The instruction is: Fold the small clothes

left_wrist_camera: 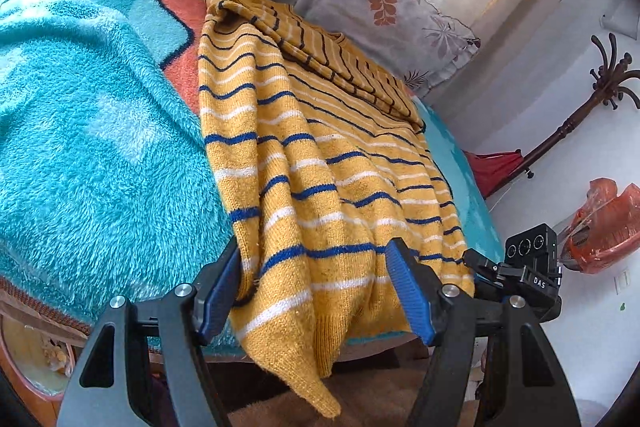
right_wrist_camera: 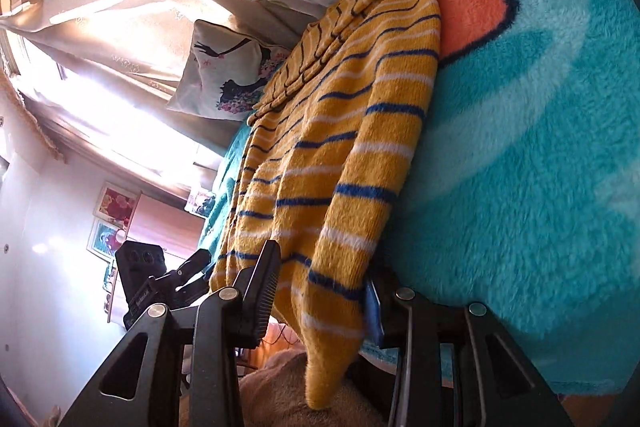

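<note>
Lay lengthwise on the teal fleece blanket (left_wrist_camera: 100,147) of the bed: a yellow striped knit sweater (left_wrist_camera: 304,155), sleeve folded across the top, hem spilling over the near edge. Looked soft, limp and fairly thick, likely to sag and stretch when lifted, unlikely to slip. Left claw (left_wrist_camera: 316,287) stood spread around the bunched hem; right claw (right_wrist_camera: 320,299) likewise spread astride a hanging fold. Best taken at the hem corners.

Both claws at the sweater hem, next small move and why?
Probably close both claws on the hem: the left claw and right claw stand open around the yellow striped sweater, whose bottom edge hangs off the teal blanket.
</note>
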Motion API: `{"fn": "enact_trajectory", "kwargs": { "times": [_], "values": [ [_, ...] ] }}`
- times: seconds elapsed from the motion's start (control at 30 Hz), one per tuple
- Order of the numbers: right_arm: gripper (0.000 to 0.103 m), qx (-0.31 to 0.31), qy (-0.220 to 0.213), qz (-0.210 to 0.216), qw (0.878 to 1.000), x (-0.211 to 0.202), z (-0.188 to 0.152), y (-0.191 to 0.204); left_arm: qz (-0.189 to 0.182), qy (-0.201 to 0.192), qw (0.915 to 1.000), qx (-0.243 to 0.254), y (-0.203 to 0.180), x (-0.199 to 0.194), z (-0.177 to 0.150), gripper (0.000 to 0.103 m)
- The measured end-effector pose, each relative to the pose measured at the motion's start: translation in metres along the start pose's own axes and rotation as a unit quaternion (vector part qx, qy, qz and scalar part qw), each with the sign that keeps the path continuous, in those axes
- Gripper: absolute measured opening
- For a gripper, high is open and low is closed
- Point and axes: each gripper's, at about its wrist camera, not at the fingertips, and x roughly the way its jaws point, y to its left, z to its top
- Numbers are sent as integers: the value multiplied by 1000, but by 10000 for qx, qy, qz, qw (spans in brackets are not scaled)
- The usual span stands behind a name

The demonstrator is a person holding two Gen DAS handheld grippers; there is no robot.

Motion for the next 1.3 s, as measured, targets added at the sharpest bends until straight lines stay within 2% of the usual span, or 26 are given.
{"fn": "enact_trajectory", "kwargs": {
  "times": [0.07,0.1,0.13,0.17,0.2,0.3,0.37,0.47,0.5,0.67,0.77,0.8,0.87,0.9,0.93,1.0,1.07,1.13,1.2,1.23,1.27,1.3],
  "values": [
    [39,58,-202,-29,9998,-2,-7,0,286,-31,9995,144,-6,0,-3,66],
    [37,54,-309,-94,9995,-2,-8,1,509,-50,9985,204,-9,0,-3,49],
    [32,5,-424,-224,9988,-2,-12,4,728,-54,9971,223,-8,0,-2,19],
    [19,-62,-498,-440,9978,-2,-13,6,800,-35,9966,187,-4,-1,0,13],
    [12,-148,-515,-702,9961,-2,-15,8,678,-47,9977,28,3,-5,5,13],
    [10,-369,-563,-1051,9922,-9,-13,20,412,-333,9974,-491,29,-33,16,12],
    [9,-532,-734,-1015,9907,-26,-13,30,202,-540,9961,-663,38,-58,15,12],
    [9,-715,-894,-821,9900,-56,-19,44,-16,-807,9942,-716,42,-92,4,3],
    [9,-762,-879,-790,9901,-61,-22,47,-85,-844,9939,-709,40,-99,-1,2],
    [9,-813,-498,-841,9919,-54,-38,45,79,-971,9932,-633,39,-109,-14,0],
    [9,-647,-408,-915,9929,-38,-31,36,134,-843,9941,-665,47,-98,-11,1],
    [9,-613,-422,-962,9926,-36,-28,34,215,-747,9949,-643,49,-91,-11,4],
    [9,-551,-446,-980,9927,-37,-22,32,410,-493,9961,-614,54,-76,-13,21],
    [9,-529,-456,-977,9928,-38,-21,31,459,-360,9961,-657,58,-67,-15,36],
    [9,-531,-457,-1006,9925,-39,-18,31,440,-238,9961,-727,61,-59,-18,43],
    [9,-569,-437,-1044,9919,-40,-17,33,367,-3,9961,-805,65,-44,-21,43],
    [10,-618,-387,-1034,9920,-39,-16,34,358,123,9964,-760,63,-34,-22,48],
    [10,-672,-342,-1049,9916,-37,-18,35,286,140,9973,-661,59,-30,-22,63],
    [10,-691,-312,-1051,9916,-35,-18,35,320,175,9975,-601,54,-27,-23,65],
    [10,-679,-307,-1041,9918,-35,-19,34,346,231,9977,-542,51,-24,-24,64],
    [10,-659,-308,-1024,9921,-34,-18,33,341,256,9978,-505,49,-22,-25,55],
    [10,-637,-312,-1003,9924,-34,-19,31,343,297,9978,-480,46,-20,-25,19]
  ]
}}
